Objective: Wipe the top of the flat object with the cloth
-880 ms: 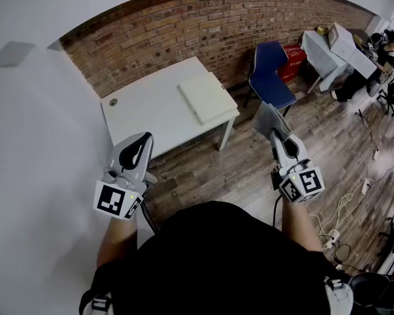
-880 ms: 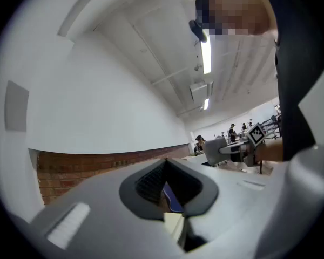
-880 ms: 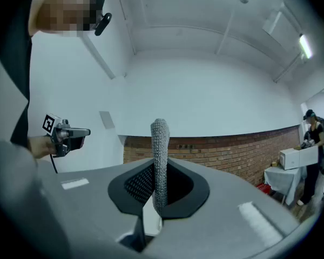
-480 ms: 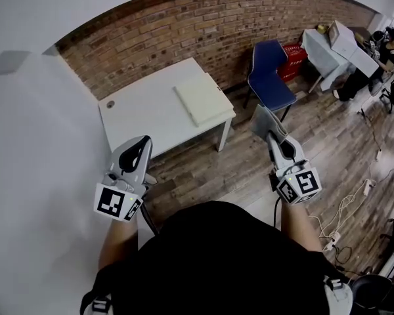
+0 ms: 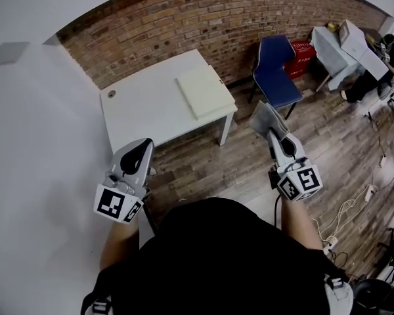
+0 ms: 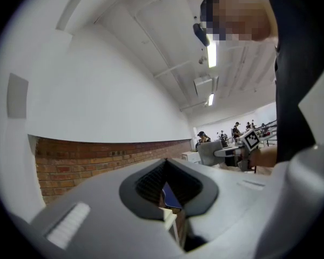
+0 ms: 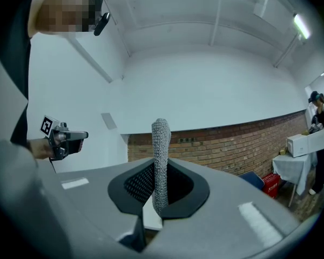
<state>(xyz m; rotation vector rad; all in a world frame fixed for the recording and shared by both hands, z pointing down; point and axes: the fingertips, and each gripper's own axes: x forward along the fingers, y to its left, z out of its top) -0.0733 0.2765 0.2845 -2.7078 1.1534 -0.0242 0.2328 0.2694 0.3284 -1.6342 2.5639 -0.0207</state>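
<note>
Hardly anything has moved: right gripper [image 5: 274,136] clamps the grey knitted cloth [image 5: 265,119], left gripper [image 5: 137,154] sits closed and empty. Lay it flat across the far cream rectangular board [image 5: 204,92].

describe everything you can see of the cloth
The cloth is grey with a knitted weave. The right claw is shut on its lower part; the rest sticks out past the jaws, edge-on as a narrow strip in the right gripper view, a flat flap in the head view. It is held in air, short of the white table.
</note>
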